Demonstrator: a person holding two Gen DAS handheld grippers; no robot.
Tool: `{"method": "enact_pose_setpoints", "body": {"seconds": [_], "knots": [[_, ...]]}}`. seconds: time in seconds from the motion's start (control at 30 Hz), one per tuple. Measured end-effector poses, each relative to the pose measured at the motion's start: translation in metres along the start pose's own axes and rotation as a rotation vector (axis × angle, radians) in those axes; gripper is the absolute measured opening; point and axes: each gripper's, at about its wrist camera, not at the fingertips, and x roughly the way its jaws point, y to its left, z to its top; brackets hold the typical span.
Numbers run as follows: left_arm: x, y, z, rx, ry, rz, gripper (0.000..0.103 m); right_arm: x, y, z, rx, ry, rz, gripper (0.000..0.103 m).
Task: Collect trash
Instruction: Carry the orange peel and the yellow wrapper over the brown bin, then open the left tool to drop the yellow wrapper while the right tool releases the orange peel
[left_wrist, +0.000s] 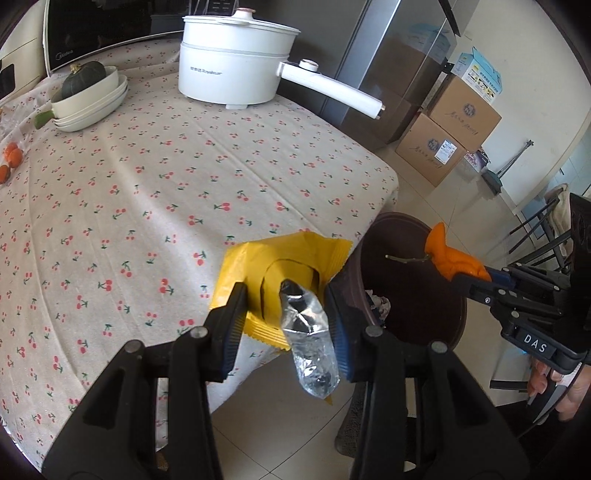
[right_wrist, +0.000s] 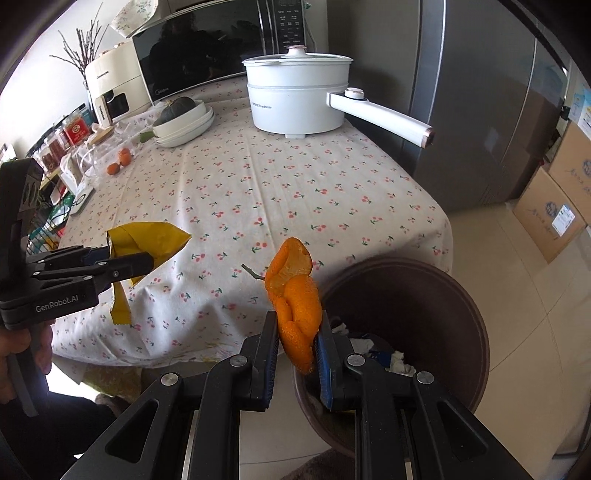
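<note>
Left gripper (left_wrist: 286, 314) clamped on a yellow snack wrapper (left_wrist: 284, 266) with a crumpled clear plastic bag (left_wrist: 312, 350) dangling between the pads, right gripper (right_wrist: 297, 341) pinched tight on an orange peel (right_wrist: 295, 295), both at the table's corner beside the brown trash bin (right_wrist: 461, 314). Risk of the loosely hanging bag slipping free, or of a release short of the rim dropping trash on the floor. Inside the bin, only crumpled white paper and a scrap of blue visible.

Pretty clearly a home kitchen: microwave (right_wrist: 207, 55), steel fridge (right_wrist: 480, 110), white electric pot (right_wrist: 295, 99) on a cherry-print cloth bench (right_wrist: 277, 192), cardboard boxes (left_wrist: 447, 125) stacked on the floor
</note>
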Motion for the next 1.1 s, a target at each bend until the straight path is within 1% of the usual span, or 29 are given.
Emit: {"method": "enact_pose_setpoints", "body": {"seconds": [0.27, 0.47, 0.57, 0.67, 0.7, 0.73, 0.77, 0.8, 0.83, 0.87, 0.93, 1.0, 1.1], "knots": [[0.034, -0.054, 0.001, 0.072, 0.034, -0.065, 0.044, -0.002, -0.041, -0.022, 0.051, 0.026, -0.055, 0.02], [0.061, -0.093, 0.0, 0.14, 0.057, -0.113, 0.044, -0.005, -0.083, -0.043, 0.114, 0.051, -0.093, 0.02], [0.074, -0.11, -0.002, 0.169, 0.072, -0.13, 0.045, -0.007, -0.102, -0.053, 0.146, 0.064, -0.109, 0.02], [0.084, -0.12, -0.003, 0.188, 0.072, -0.157, 0.049, -0.008, -0.119, -0.061, 0.173, 0.078, -0.123, 0.02], [0.088, -0.122, -0.003, 0.192, 0.071, -0.164, 0.054, -0.008, -0.124, -0.063, 0.182, 0.082, -0.125, 0.02], [0.092, -0.124, -0.003, 0.192, 0.077, -0.172, 0.066, -0.008, -0.128, -0.066, 0.191, 0.085, -0.127, 0.02], [0.097, -0.126, -0.003, 0.189, 0.086, -0.179, 0.073, -0.008, -0.132, -0.067, 0.198, 0.089, -0.13, 0.02], [0.099, -0.126, -0.003, 0.184, 0.085, -0.163, 0.084, -0.009, -0.135, -0.068, 0.205, 0.091, -0.132, 0.02], [0.101, -0.126, -0.003, 0.179, 0.086, -0.139, 0.09, -0.009, -0.138, -0.068, 0.211, 0.093, -0.133, 0.02], [0.102, -0.125, -0.003, 0.175, 0.09, -0.122, 0.091, -0.008, -0.141, -0.069, 0.216, 0.093, -0.132, 0.02], [0.102, -0.122, -0.003, 0.174, 0.095, -0.087, 0.097, -0.01, -0.145, -0.069, 0.224, 0.091, -0.13, 0.02], [0.099, -0.117, -0.002, 0.177, 0.093, -0.063, 0.1, -0.012, -0.147, -0.069, 0.223, 0.088, -0.129, 0.02], [0.091, -0.106, 0.0, 0.169, 0.089, -0.044, 0.1, -0.008, -0.146, -0.068, 0.22, 0.095, -0.129, 0.02]]}}
